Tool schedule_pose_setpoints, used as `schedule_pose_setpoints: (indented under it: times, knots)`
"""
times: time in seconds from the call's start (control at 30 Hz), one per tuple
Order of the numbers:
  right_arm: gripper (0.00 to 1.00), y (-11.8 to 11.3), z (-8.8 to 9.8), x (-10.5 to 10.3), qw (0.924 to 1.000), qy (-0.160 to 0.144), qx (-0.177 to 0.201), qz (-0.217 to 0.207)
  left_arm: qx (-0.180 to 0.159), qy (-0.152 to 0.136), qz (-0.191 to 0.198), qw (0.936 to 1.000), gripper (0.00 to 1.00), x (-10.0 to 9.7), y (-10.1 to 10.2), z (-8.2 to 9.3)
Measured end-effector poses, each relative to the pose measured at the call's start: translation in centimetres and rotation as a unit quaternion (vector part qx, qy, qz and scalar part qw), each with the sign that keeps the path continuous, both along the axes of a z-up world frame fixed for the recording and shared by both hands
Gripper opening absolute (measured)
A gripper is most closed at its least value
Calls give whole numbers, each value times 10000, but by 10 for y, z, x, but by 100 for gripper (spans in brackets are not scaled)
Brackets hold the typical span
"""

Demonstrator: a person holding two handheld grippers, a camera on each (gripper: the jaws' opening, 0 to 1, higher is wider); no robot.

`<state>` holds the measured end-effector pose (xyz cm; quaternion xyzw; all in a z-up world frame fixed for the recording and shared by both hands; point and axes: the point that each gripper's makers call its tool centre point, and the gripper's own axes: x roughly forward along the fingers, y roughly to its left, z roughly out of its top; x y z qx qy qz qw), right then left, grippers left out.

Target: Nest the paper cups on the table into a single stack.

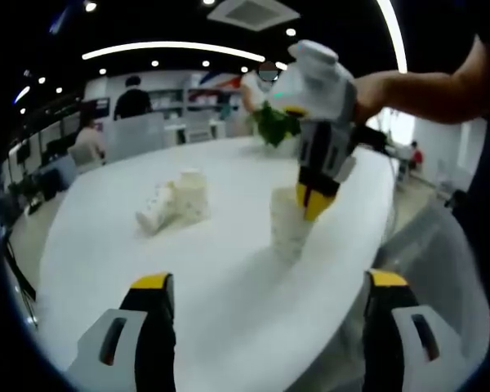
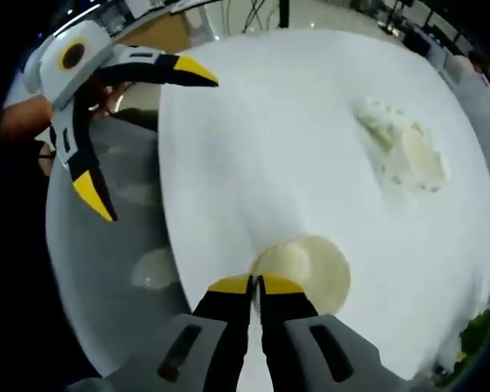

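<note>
Oddly, the right tool [image 2: 256,284] pinches a washed-out cup [image 2: 306,269] rim.

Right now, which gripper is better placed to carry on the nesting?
Right. The right gripper is shut on the upright cup's rim, while the left gripper hangs open beside the table.

A round white tabletop [image 1: 229,269] is spreading across a dim open office. Curved light strips [image 1: 171,47] and small ceiling spots are glowing on a dark ceiling beside an air vent [image 1: 253,11]. Shelves [image 1: 167,102] are lining the far wall, a green plant [image 1: 273,124] is sitting at the tabletop's far edge, and grey floor [image 2: 106,237] is showing beside it.
</note>
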<state>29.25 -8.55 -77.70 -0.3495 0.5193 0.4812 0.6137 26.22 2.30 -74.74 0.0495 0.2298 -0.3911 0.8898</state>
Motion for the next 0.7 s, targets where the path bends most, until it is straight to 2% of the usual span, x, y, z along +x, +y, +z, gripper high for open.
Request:
schedule_pose_setpoints:
  times: [0.23,0.4,0.57,0.7]
  knots:
    - [7,-2,4,-1,9997,56,243,-21,10,1,16,10000,94,0,1,-1]
    - [12,0,15,2,9983,-66,581,48,9,12,31,10000,94,0,1,-1]
    - [24,3,32,9,9935,-257,1111,-42,-91,15,17,10000,98,0,0,1]
    - [36,-1,47,19,9858,-620,1560,-77,-191,-104,93,9997,98,4,3,7]
